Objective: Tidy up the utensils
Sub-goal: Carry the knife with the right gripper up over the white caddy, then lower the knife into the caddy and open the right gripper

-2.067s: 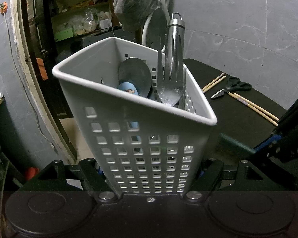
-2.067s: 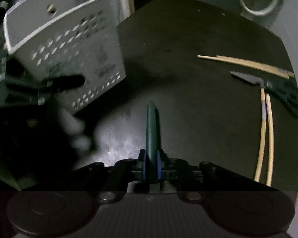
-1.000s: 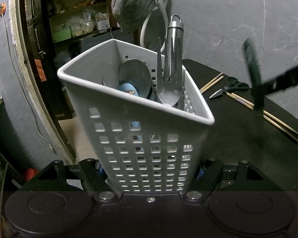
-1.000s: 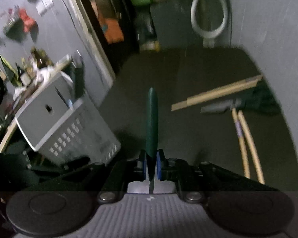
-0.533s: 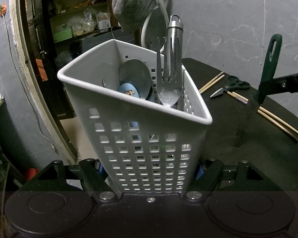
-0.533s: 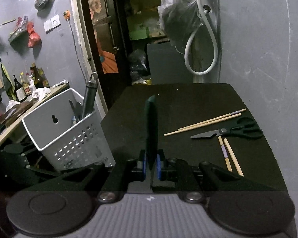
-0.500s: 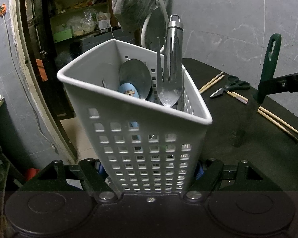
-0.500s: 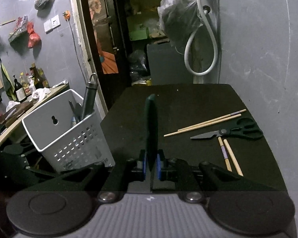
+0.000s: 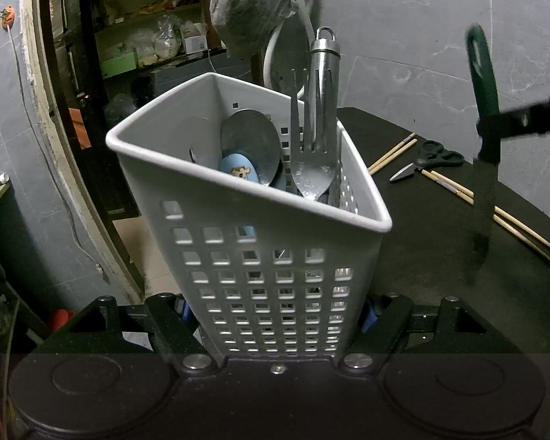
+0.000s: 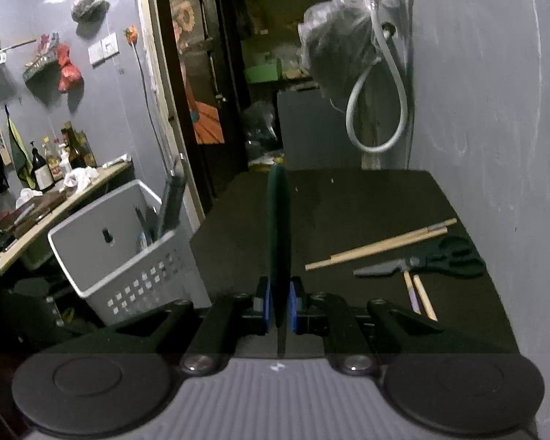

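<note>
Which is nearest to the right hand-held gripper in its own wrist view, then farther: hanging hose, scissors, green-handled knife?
1. Green-handled knife, clamped in the right hand-held gripper.
2. Scissors, on the table, right.
3. Hanging hose, on the far wall.

dim indoor light, strong fisheye distortion.
corners vignette to black; knife (image 9: 483,124) motion-blurred in left view; doorway (image 10: 260,55) interior dark, right view soft.

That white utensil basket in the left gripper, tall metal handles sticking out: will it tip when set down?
Probably top-heavy: the white basket narrows toward its base, and the metal ladle handle stands above the rim. Its perforated plastic walls look light, so the left gripper should release slowly.
</note>
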A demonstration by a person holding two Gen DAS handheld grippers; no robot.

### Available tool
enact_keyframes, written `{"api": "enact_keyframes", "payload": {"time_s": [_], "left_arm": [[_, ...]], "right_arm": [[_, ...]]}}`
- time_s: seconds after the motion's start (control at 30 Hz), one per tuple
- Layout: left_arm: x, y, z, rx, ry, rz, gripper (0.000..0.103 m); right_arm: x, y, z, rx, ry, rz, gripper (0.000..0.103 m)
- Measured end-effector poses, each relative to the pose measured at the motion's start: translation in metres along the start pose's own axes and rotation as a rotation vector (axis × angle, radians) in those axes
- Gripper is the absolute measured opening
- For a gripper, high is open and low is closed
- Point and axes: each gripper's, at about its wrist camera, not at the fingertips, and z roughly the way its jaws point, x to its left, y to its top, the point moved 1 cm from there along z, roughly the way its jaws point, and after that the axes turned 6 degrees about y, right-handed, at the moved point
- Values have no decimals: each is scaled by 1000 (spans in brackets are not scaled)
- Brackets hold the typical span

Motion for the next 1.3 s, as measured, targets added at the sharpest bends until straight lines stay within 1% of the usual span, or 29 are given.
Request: {"api": "enact_keyframes", "payload": {"time_s": [0.2,0.3,0.43,0.57,0.73,0.87,0.97,1.07,1.17,1.3], "left_arm": [[0,0,0,-1,0,-1,79],[0,0,0,0,0,-1,79],[0,0,0,0,-1,-5,79],[1,1,-1,-1,-3,-7,79],[2,1,-1,-2,-3,-10,79],[2,0,-1,-3,-2,-12,79],[2,1,-1,-3,0,-14,79],[1,1,-2,-3,3,-17,79],[0,0,-2,-3,4,-18,79],[-1,0,-2,-3,6,-18,79]], "right_arm": [[7,19,-4,-38,24,-16,12],[15,34,-12,-75,47,-27,12],[31,65,-26,-152,119,-50,12],[51,96,-38,-228,203,-103,12],[73,118,-38,-276,304,-145,12],[90,122,-19,-265,362,-180,12],[97,114,2,-223,382,-188,12],[101,101,22,-168,377,-194,12],[101,88,40,-116,369,-172,12],[100,72,54,-41,362,-166,12]]}}
